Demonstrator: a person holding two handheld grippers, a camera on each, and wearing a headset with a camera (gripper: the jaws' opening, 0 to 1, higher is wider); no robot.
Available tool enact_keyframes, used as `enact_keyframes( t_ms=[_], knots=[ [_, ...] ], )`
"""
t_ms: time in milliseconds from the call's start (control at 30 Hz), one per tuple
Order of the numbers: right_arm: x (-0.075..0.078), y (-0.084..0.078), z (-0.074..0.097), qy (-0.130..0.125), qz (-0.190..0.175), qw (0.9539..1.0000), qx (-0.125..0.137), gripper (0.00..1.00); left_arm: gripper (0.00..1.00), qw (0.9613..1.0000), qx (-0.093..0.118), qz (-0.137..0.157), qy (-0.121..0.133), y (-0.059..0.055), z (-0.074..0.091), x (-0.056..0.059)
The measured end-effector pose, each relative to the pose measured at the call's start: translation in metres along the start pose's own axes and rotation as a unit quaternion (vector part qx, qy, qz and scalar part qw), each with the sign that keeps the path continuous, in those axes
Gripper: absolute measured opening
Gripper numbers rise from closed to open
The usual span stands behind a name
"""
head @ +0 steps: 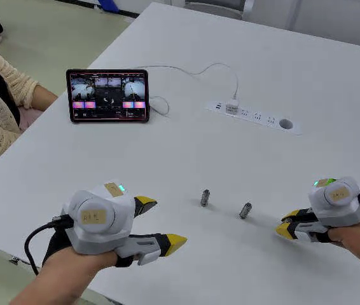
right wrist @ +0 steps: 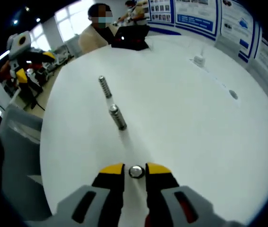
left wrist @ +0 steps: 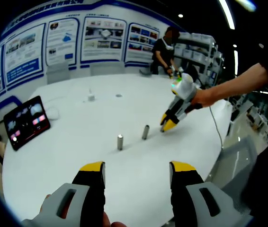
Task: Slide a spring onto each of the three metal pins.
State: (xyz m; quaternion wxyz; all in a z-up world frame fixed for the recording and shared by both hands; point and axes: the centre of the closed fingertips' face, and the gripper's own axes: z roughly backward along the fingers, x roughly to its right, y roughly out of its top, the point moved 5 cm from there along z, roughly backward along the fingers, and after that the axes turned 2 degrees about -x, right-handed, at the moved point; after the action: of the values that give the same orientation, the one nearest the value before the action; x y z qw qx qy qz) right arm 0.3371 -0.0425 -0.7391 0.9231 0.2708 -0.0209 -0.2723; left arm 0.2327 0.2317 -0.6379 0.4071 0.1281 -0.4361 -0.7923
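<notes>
The surface (head: 231,146) is plain white. The left tongs (head: 161,222) and right tongs (head: 287,223) are pale grey and black with yellow tips. The first pin (head: 205,197), second pin (head: 245,210) and third pin (right wrist: 136,171) are silvery grey. At 10 o'clock, the black-framed tablet (head: 108,95) shows pink patches on its screen.

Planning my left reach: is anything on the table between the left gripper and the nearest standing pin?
Nothing visible. Only bare table lies between the open left gripper and the nearest pin; the other pin and the right gripper sit beyond it.
</notes>
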Motion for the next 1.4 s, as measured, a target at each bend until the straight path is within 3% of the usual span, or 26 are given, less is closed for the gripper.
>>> enact_keyframes(
  t_ms=[367, 600, 767, 1033, 1400],
  knots=[
    [0.001, -0.005, 0.008, -0.005, -0.01, 0.9999, 0.005, 0.3, 0.57, 1.0, 0.0, 0.0, -0.009, 0.003, -0.006, 0.003],
    [0.001, -0.007, 0.018, -0.011, -0.043, 0.9986, 0.028, 0.39, 0.58, 0.9999, -0.001, -0.003, -0.015, 0.006, -0.009, 0.006],
    [0.0, -0.005, 0.027, -0.017, -0.091, 0.9932, 0.071, 0.43, 0.58, 0.9998, -0.002, -0.003, -0.02, 0.007, -0.013, 0.006],
    [-0.006, -0.011, 0.038, -0.023, -0.124, 0.9872, 0.098, 0.52, 0.58, 0.9996, -0.007, -0.003, -0.027, 0.006, -0.02, 0.007],
    [-0.016, -0.009, 0.056, -0.034, -0.168, 0.9733, 0.153, 0.63, 0.58, 0.9994, -0.008, -0.005, -0.032, 0.012, -0.026, 0.003]
  ],
)
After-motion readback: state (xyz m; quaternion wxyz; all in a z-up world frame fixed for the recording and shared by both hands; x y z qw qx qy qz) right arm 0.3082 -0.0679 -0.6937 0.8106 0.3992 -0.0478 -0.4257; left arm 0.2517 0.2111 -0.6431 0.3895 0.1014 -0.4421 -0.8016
